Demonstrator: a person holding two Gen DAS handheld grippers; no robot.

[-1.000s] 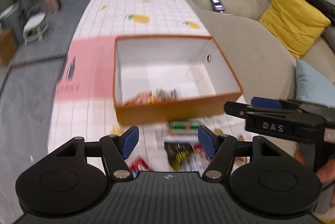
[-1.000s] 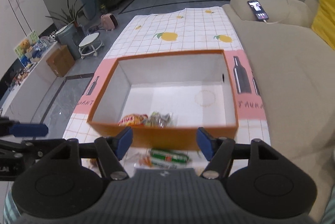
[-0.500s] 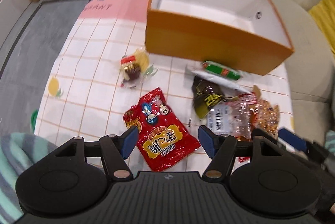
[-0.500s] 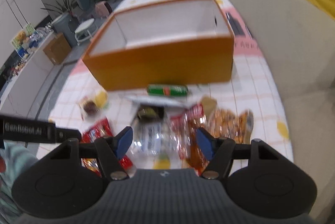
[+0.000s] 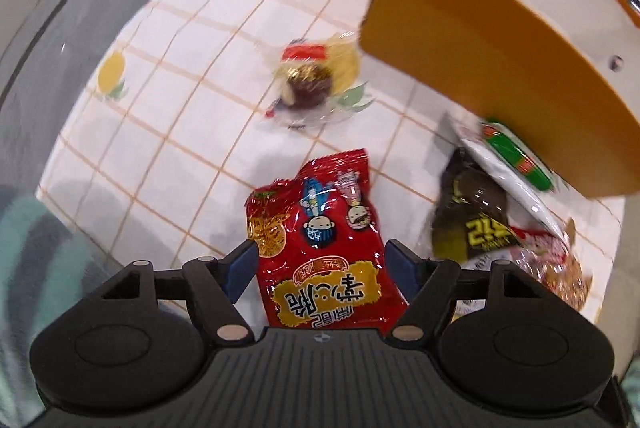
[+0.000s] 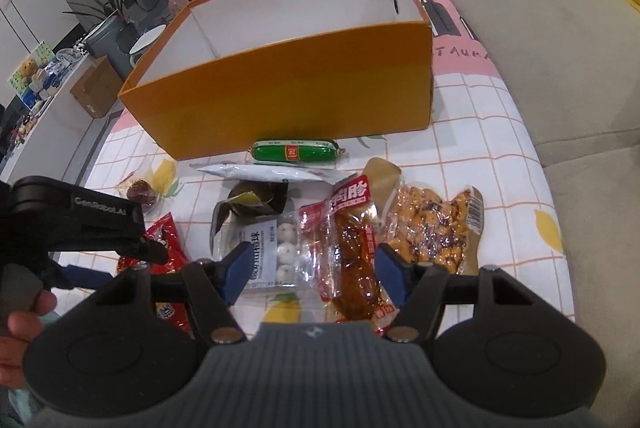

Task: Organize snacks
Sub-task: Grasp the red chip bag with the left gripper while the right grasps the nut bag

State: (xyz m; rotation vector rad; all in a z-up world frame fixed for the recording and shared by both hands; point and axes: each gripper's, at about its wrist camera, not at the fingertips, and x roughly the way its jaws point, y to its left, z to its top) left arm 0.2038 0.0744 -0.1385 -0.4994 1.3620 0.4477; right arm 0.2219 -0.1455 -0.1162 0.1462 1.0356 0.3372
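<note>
Status: most of the sort is left, I'd say. Can't see the floor of the orange box [image 6: 288, 95] from either view now, so I won't count what's inside. Still out on the desk [image 6: 488, 131], in front of the box: red snack packet [image 5: 320, 248], green sausage stick [image 6: 296, 150], wrapped chocolate [image 5: 308, 83], dark packet [image 5: 472, 224], clear pack of white balls [image 6: 276, 248], red-label jerky strip [image 6: 352, 252], orange crispy pack [image 6: 436, 224] — seven pieces or so.

My left hand-held gripper [image 5: 320, 262] points straight down over the red snack packet; jaws have just been opening, packet between them, pads not pressing — released. My right hand-held gripper [image 6: 310, 270] hangs over the ball pack and jerky strip, jaws apart, nothing grasped.

Next, likely: close left on the red packet, carry to box.
</note>
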